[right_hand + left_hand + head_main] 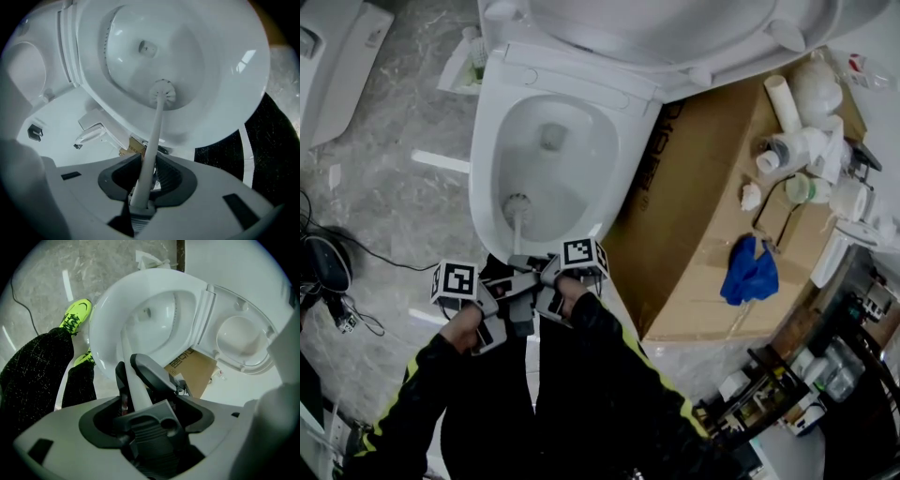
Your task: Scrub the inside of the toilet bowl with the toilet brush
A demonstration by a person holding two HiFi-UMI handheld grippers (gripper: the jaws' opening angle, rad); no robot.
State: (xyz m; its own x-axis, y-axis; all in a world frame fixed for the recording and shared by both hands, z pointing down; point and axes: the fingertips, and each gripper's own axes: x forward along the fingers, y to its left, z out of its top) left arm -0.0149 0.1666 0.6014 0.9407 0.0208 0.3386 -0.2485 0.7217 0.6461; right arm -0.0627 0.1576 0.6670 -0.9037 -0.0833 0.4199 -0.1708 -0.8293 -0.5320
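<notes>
Against the near inner wall of the white ceramic toilet bowl (485,159) sat the white plastic toilet brush (518,208), left gripper (131,370) and right gripper (146,165) jaws clamped on its handle; scrubbing seemed underway, unfinished.

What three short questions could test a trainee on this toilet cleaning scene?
1. True or false: the head of the toilet brush is inside the toilet bowl.
2. What colour is the crumpled item on the cardboard box? A blue, B red, C yellow.
3. How many grippers hold the brush handle?

Key: 1 true. 2 A. 3 two: the left gripper and the right gripper both have their fingers shut on it.
</notes>
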